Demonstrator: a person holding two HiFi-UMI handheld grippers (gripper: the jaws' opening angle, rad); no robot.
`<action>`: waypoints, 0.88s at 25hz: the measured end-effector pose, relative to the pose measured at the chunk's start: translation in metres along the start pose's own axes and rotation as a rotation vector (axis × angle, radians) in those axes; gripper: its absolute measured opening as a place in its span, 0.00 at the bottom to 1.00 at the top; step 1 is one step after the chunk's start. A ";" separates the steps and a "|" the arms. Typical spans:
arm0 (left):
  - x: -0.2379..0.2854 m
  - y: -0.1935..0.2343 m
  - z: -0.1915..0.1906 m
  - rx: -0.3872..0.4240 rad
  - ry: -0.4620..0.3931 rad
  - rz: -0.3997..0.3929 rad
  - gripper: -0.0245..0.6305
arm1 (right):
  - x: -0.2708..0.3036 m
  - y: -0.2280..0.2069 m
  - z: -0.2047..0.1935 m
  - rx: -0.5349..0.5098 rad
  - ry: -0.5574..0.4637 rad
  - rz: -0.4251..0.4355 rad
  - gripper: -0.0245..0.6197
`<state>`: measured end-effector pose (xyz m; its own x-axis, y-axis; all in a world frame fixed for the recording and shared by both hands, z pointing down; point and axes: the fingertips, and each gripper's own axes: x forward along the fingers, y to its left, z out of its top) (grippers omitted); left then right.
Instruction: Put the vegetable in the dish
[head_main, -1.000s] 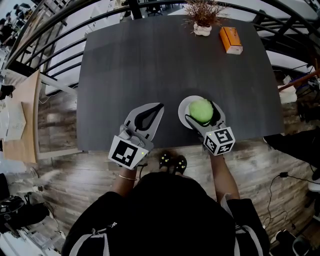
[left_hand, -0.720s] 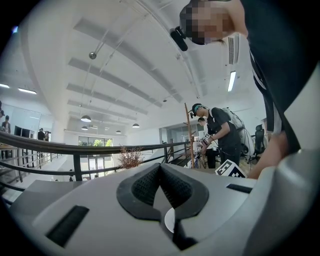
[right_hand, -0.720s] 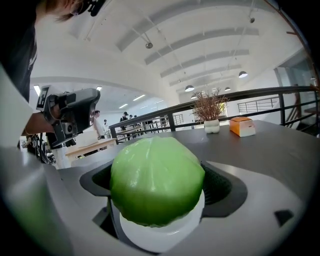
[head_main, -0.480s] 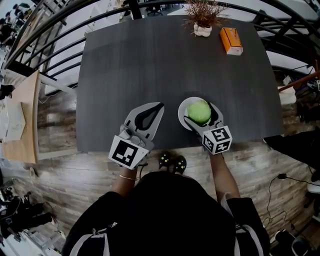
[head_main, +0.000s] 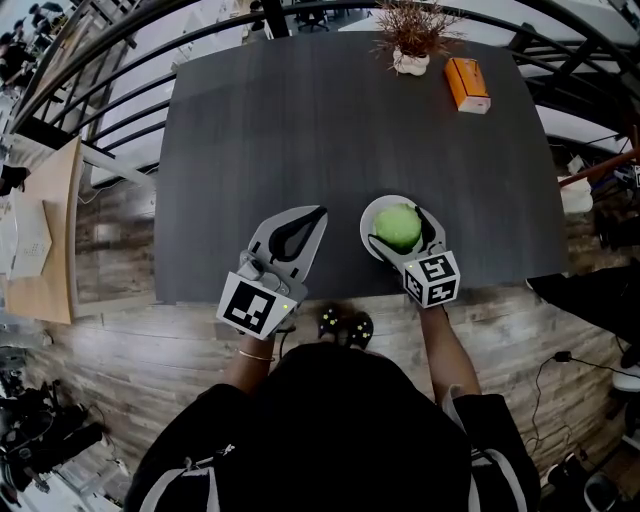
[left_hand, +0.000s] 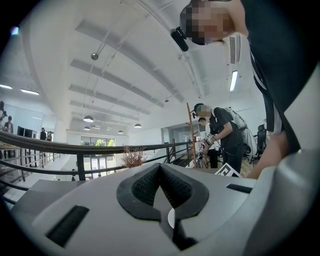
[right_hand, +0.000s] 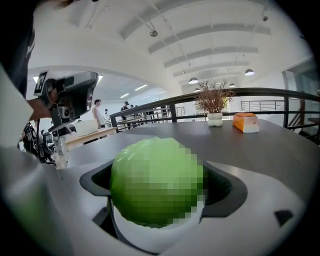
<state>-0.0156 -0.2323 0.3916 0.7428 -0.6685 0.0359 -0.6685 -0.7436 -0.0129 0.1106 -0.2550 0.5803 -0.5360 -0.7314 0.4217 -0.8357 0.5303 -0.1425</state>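
A round green vegetable rests in the white dish near the front edge of the dark table. My right gripper reaches over the dish from the front, its jaws closed against the two sides of the vegetable. In the right gripper view the green vegetable fills the space between the jaws, with the dish's white rim just under it. My left gripper lies on the table left of the dish, shut and holding nothing.
At the table's far edge stand a small potted dry plant and an orange box. A railing runs behind the table. Wooden floor and a light wooden board lie to the left. People stand in the background of both gripper views.
The right gripper and the vegetable have shifted slightly toward me and settled lower in the dish. The left gripper has not moved.
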 end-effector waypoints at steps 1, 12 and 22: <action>0.000 0.000 0.000 0.000 0.001 0.000 0.03 | 0.001 0.000 0.000 -0.003 0.002 -0.002 0.82; -0.003 0.003 0.000 0.005 -0.004 0.006 0.03 | 0.008 -0.001 -0.005 -0.040 0.052 -0.009 0.82; -0.009 0.002 0.002 0.019 0.005 0.012 0.03 | 0.014 0.001 -0.015 -0.073 0.144 -0.022 0.82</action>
<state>-0.0232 -0.2277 0.3890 0.7345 -0.6774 0.0407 -0.6767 -0.7356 -0.0321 0.1040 -0.2588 0.5994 -0.4908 -0.6766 0.5489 -0.8332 0.5487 -0.0686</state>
